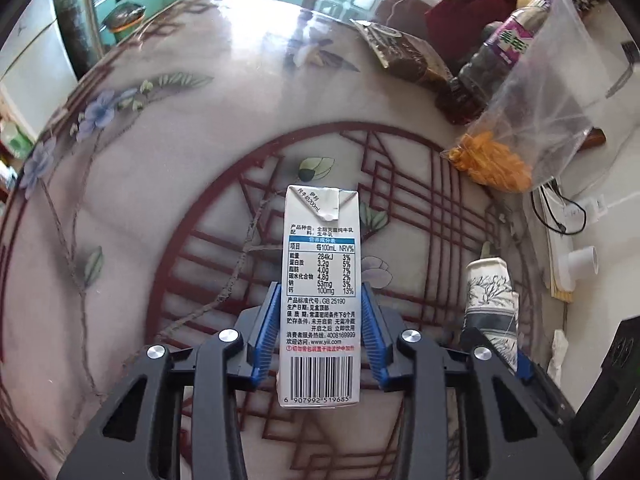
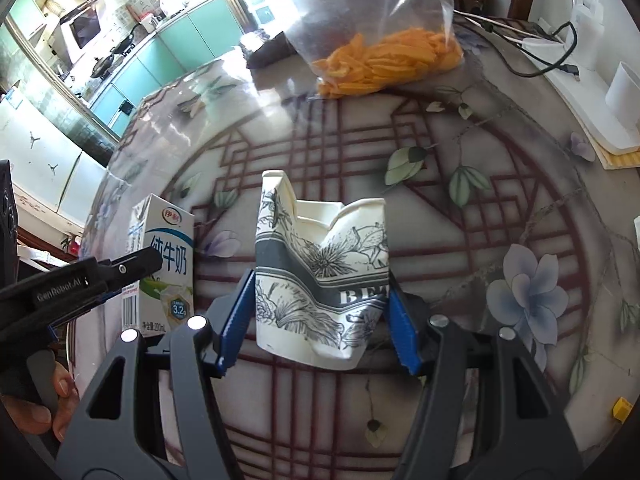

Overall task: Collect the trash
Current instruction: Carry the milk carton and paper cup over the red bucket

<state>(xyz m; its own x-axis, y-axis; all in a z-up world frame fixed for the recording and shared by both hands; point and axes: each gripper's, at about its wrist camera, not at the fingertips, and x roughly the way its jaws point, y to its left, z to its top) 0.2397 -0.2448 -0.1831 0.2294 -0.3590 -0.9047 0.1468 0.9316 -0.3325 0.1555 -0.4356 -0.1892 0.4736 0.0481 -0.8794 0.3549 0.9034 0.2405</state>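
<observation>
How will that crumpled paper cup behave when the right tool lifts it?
The paper cup is already creased and dented, so it will probably squash further under pressure. It looks empty, so it is likely light. The right tool pinches its sides, so it may deform rather than slip.

A wide stretch of the patterned tabletop [image 1: 168, 184] is lying bare ahead of the milk carton [image 1: 322, 292] and out toward the far-left edge, giving a gripper open passage there. Along the far-right edge, a clear bag of orange strips [image 2: 384, 60], a dark bottle [image 1: 496, 64] and a dark snack packet [image 1: 404, 54] are crowding together and blocking the way, with a black cable [image 2: 536, 64] and white holder [image 2: 612, 108] lining the right edge. The carton and the crumpled paper cup [image 2: 320, 276] are standing near each other, leaving only a narrow lane between them.
</observation>
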